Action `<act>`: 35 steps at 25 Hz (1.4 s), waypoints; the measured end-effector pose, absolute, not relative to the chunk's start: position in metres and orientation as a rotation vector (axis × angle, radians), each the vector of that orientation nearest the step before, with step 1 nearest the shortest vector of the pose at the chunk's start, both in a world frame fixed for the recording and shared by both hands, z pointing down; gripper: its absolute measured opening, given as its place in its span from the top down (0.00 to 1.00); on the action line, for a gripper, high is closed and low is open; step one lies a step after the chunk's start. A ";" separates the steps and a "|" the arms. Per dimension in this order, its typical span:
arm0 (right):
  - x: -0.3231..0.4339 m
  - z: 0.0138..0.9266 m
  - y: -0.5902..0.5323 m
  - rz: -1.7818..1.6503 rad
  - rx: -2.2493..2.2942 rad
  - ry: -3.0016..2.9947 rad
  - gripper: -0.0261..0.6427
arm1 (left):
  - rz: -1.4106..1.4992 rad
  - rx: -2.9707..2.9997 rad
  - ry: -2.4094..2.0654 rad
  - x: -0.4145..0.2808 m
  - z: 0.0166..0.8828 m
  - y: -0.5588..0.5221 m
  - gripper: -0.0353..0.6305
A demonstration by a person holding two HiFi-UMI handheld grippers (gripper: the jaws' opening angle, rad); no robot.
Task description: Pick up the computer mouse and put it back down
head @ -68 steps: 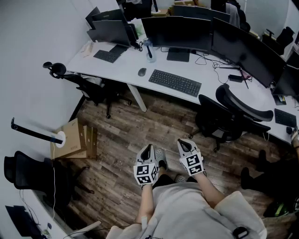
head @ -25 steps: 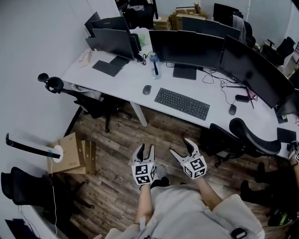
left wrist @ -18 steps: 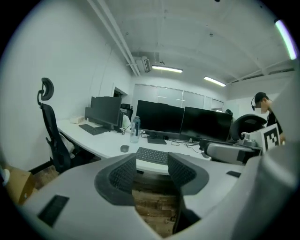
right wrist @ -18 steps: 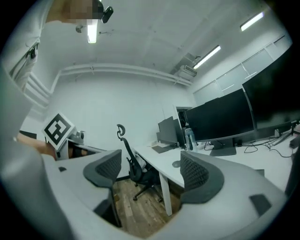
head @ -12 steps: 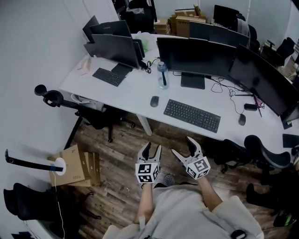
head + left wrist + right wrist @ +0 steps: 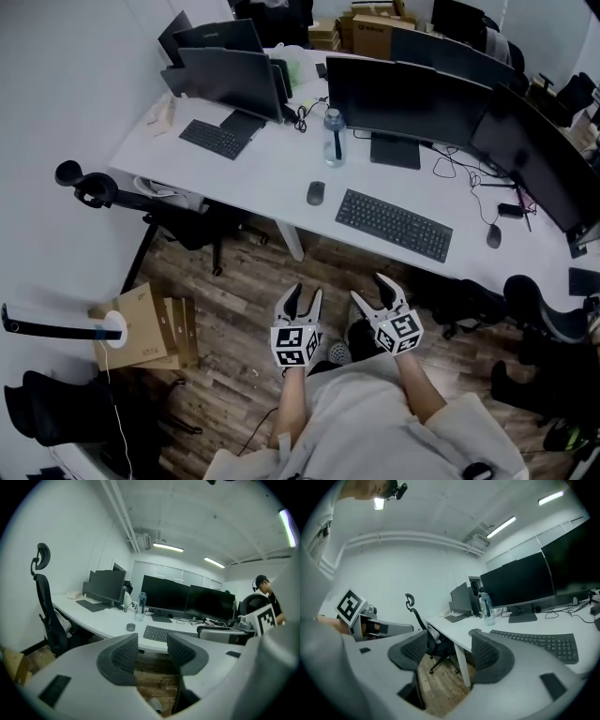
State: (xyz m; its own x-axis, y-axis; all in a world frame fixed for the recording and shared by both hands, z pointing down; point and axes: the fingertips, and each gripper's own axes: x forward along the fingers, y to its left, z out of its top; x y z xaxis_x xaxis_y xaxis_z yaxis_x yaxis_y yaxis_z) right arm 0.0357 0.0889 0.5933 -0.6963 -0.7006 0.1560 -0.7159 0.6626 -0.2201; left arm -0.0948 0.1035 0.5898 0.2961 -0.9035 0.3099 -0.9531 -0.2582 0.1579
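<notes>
Computer mouse point(image 6: 316, 193) lies mid-frame on the worktop point(image 6: 262, 178), left of the keyboard point(image 6: 394, 225). Lower down, left claw point(image 6: 306, 292), just widened, and right claw point(image 6: 367, 289), just narrowed, both gape empty.

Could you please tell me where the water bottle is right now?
In the head view, the water bottle stands on the white desk, just left of the monitor stand, beyond the mouse.

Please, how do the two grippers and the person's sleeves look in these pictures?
The left gripper and the right gripper are light grey with two pointed jaws lined with dark ribbed pads, and each carries a white cube printed with black square markers. The person wears a pale, loose-sleeved top. Left jaws have just been opening, right closing, nothing between them.
</notes>
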 end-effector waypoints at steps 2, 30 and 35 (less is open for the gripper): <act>0.034 0.599 0.084 0.441 1.202 -2.800 0.53 | 0.220 2.234 -1.683 -0.101 0.595 0.100 0.65; -0.053 0.589 -0.122 0.542 1.049 -2.824 0.54 | 0.295 2.261 -1.660 -0.162 0.584 -0.095 0.66; -0.059 0.582 -0.171 0.563 1.082 -2.829 0.54 | 0.303 2.260 -1.662 -0.170 0.581 -0.139 0.66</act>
State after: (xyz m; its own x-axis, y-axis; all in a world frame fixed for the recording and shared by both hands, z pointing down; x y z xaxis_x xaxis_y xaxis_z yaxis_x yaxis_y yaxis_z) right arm -0.0591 -0.1713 0.5824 -0.7516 -0.6335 0.1836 -0.6555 0.6868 -0.3139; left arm -0.1702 -0.1387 0.5811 0.3014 -0.8858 0.3530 -0.9533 -0.2729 0.1292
